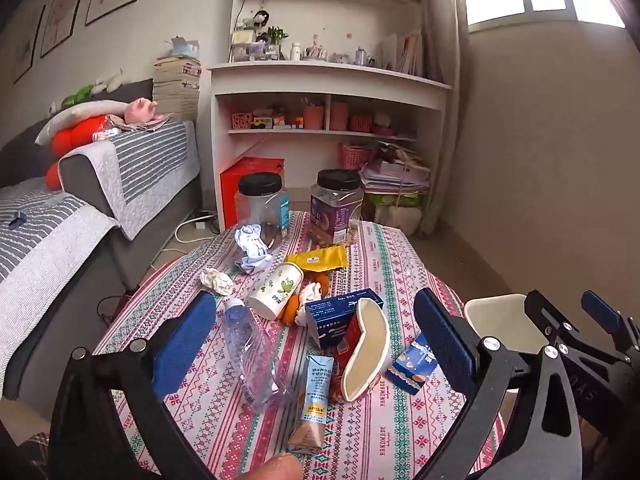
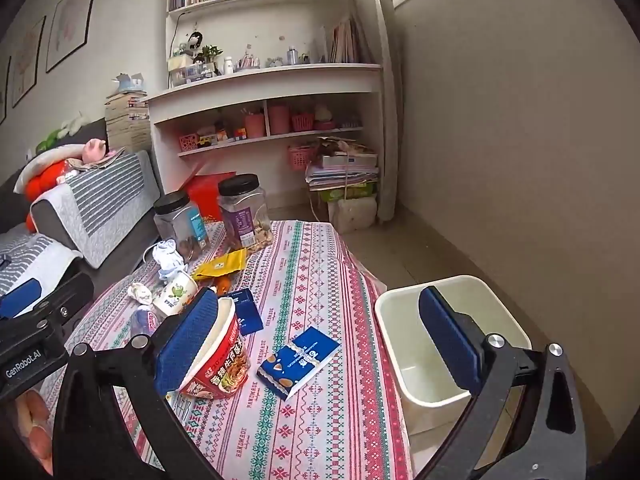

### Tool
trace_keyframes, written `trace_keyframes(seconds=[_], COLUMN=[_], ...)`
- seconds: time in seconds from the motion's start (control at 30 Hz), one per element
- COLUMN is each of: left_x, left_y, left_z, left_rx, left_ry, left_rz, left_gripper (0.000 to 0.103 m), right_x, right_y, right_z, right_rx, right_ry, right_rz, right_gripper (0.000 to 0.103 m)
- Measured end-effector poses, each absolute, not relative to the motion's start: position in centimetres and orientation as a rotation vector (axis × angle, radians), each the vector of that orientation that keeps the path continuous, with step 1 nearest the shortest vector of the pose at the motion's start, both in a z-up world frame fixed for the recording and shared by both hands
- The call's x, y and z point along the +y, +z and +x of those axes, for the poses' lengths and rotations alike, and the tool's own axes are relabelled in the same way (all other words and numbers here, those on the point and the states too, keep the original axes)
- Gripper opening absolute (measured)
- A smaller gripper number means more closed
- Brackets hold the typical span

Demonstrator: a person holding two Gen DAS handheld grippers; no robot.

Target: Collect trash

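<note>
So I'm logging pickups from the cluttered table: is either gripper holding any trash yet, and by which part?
Nothing is held. The left gripper and right gripper both stand open above the table, their pads touching no trash.

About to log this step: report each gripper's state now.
Left gripper: open, holding nothing.
Right gripper: open, holding nothing.

trash lies mid-frame on the table (image 2: 320, 420); two jars (image 2: 244, 212) stand behind it, the bin (image 2: 404, 372) at lower right beside the table.
</note>
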State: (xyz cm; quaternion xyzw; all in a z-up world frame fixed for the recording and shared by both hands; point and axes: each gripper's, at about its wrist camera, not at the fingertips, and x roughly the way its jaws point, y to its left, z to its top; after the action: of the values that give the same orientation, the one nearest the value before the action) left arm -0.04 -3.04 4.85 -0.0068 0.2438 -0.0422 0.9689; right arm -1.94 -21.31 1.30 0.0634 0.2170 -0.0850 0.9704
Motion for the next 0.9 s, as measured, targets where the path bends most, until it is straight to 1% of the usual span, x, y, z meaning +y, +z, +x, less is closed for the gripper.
trace_keyframes(seconds=[0.23,0.9], left_x=[-2.7,-1.3], left_y=[4.8,4.0], left_z=[-0.4,-0.2], left_rx=[0.467,0.471], left_ry=[-0.095,-0.11], left_rz=[-0.016,-0.041], left_gripper=[0.096,0.096], right_x=[-21.3,-21.2], right_y=[1.6,2.4], right_z=[-1.6,-2.0], right_rx=[0.434,0.408], right_ry=[-0.161,-0.156], right_rz=[0.142,0.125], right_gripper=[0.096,0.096])
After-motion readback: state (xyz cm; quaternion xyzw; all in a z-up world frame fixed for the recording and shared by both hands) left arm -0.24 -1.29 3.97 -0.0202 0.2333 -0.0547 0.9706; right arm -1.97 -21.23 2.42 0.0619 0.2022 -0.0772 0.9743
